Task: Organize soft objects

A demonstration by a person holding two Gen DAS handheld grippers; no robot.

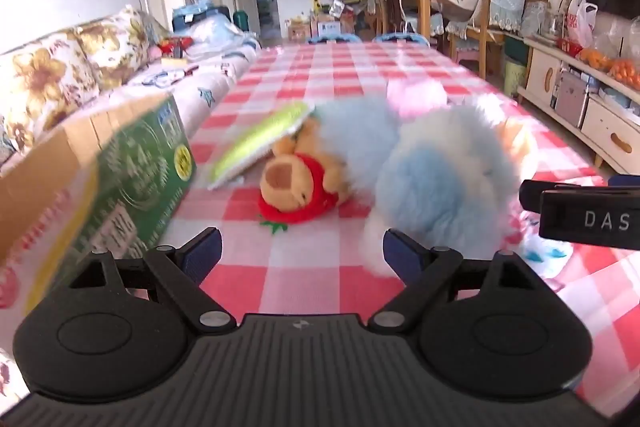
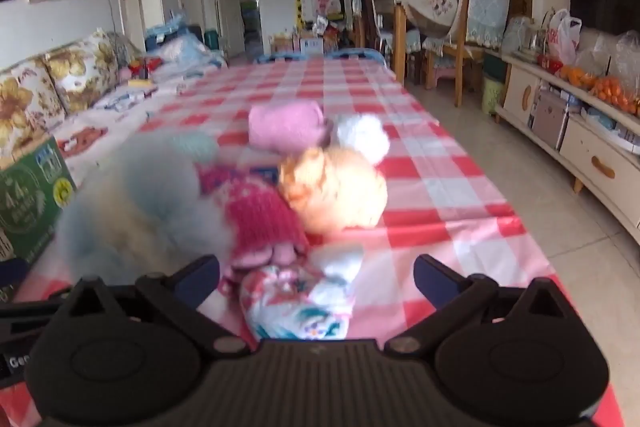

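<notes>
Two grippers, both mine, both spread to full width and both empty. My left gripper (image 1: 302, 253) hangs over bare checked tablecloth (image 1: 360, 75), short of the pile. My right gripper (image 2: 316, 277) stands with a patterned cloth bundle (image 2: 298, 307) lying between its jaws, though neither pad presses on it.

Risks, as I judge them:
- The pile is heaped. The pale blue fluffy toy (image 1: 420, 163) leans on the bear in the red strawberry hood (image 1: 298, 189), and in the right view it touches the pink knitted piece (image 2: 260, 215). A pinch on one could drag its neighbours along.
- Long fur gives poor purchase; my pads may close on fluff alone and the toy slip out.
- The green carton (image 1: 132, 179) stands just beside the pile on the left, its brown flap raised toward me. A careless swing of my left hand could knock the flap or shove the carton.
- The right-hand table edge lies near the orange plush (image 2: 334, 187); a nudge might roll it off.

Condition of goods: all soft, lying in the middle of the table, with a pink folded cloth (image 2: 286, 127) and white pompom (image 2: 362, 137) behind. Motion blur hides finer detail.
</notes>
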